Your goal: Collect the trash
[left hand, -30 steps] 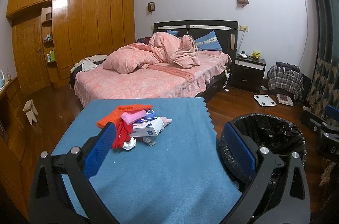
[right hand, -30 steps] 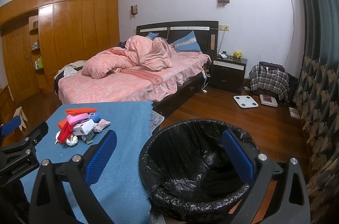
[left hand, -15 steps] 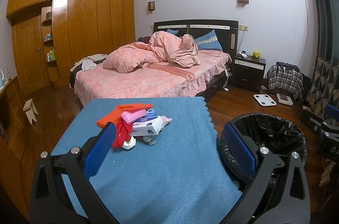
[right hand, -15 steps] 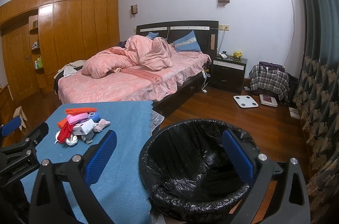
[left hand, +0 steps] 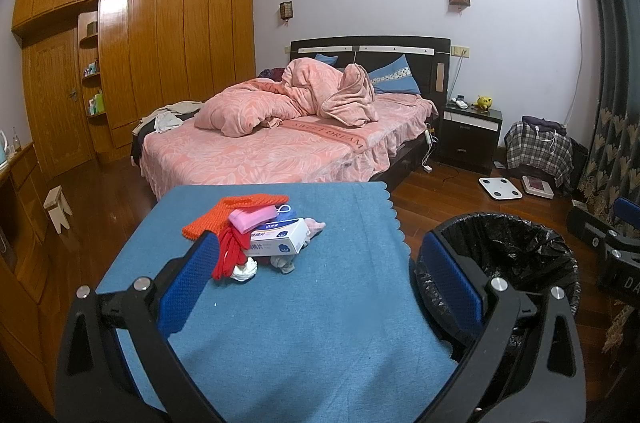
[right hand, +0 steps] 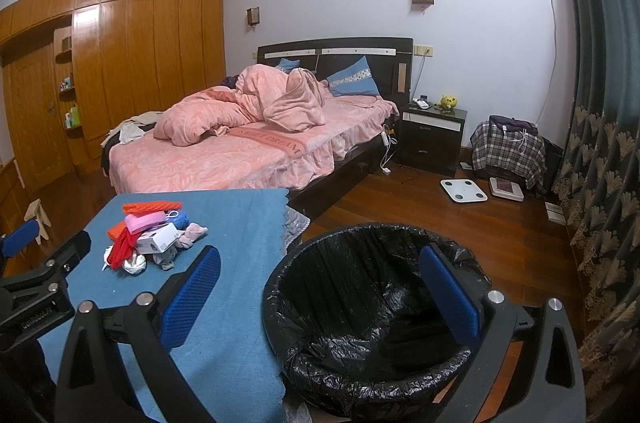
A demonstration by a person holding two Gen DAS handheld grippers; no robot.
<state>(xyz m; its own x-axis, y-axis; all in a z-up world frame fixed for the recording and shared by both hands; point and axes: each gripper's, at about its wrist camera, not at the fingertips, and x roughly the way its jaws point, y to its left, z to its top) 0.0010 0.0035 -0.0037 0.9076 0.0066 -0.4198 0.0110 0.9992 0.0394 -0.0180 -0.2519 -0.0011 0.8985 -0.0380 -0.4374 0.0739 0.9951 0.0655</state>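
No visible change: both grippers, the trash pile and the black-lined bin hold their earlier positions.

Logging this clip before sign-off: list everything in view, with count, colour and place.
Table cloth: one, blue, foreground.
Trash pile: one heap, orange, pink, red, white box, on the cloth.
Bin: one, black liner, right of table, looks empty.
Bed: one, pink bedding, behind table.
Nightstand: one, dark, right of bed.
Scale: one, white, floor.
Wardrobe: wooden, left wall.
Left gripper: open, blue pads.
Right gripper: open, before bin.
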